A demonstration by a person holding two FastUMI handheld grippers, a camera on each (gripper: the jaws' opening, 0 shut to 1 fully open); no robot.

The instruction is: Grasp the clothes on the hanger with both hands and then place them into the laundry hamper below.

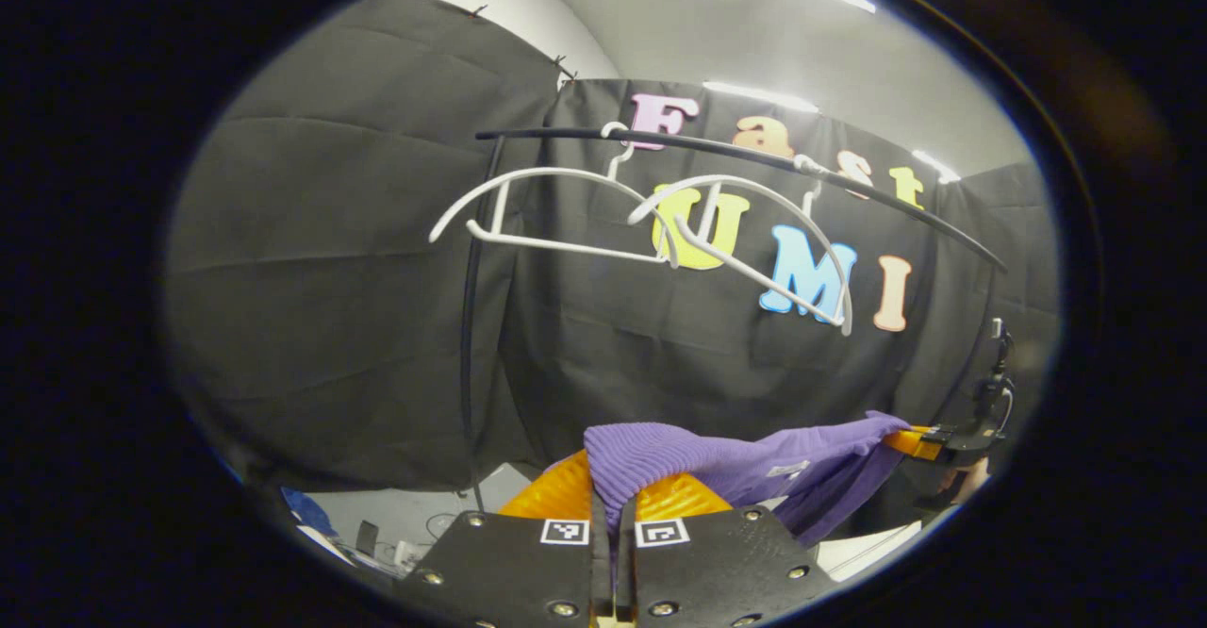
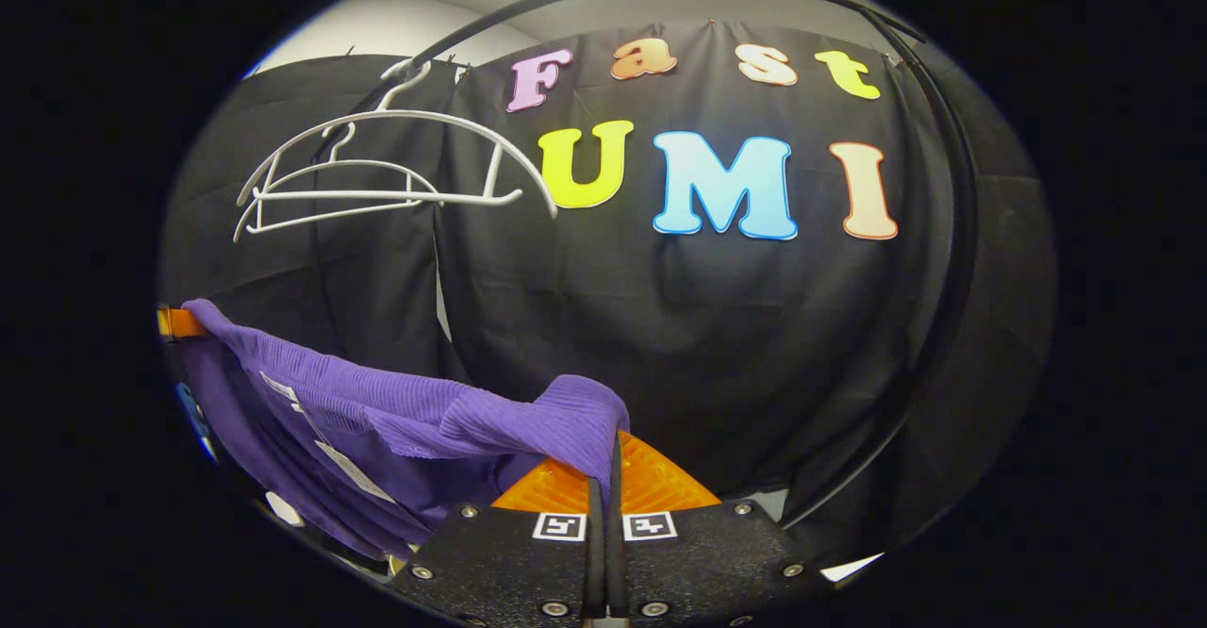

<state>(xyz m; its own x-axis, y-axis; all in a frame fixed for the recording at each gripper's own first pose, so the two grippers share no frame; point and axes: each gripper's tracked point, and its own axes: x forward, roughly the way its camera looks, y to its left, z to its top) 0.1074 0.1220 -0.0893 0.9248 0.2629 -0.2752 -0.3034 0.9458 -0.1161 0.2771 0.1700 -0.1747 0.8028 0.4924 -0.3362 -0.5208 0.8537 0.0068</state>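
Both claws clamp the purple garment (image 1: 754, 463): left claw (image 1: 613, 505), right claw (image 2: 603, 491). It hangs between them, clear of the empty hangers (image 1: 660, 223). Next, judging: lower into the hamper.

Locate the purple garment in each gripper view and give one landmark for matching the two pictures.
Left gripper view: purple garment at bottom centre, stretching right to the right gripper.
Right gripper view: purple garment at lower left, running from the left gripper to bottom centre.
Shared landmark: two bare white hangers on the black rail.
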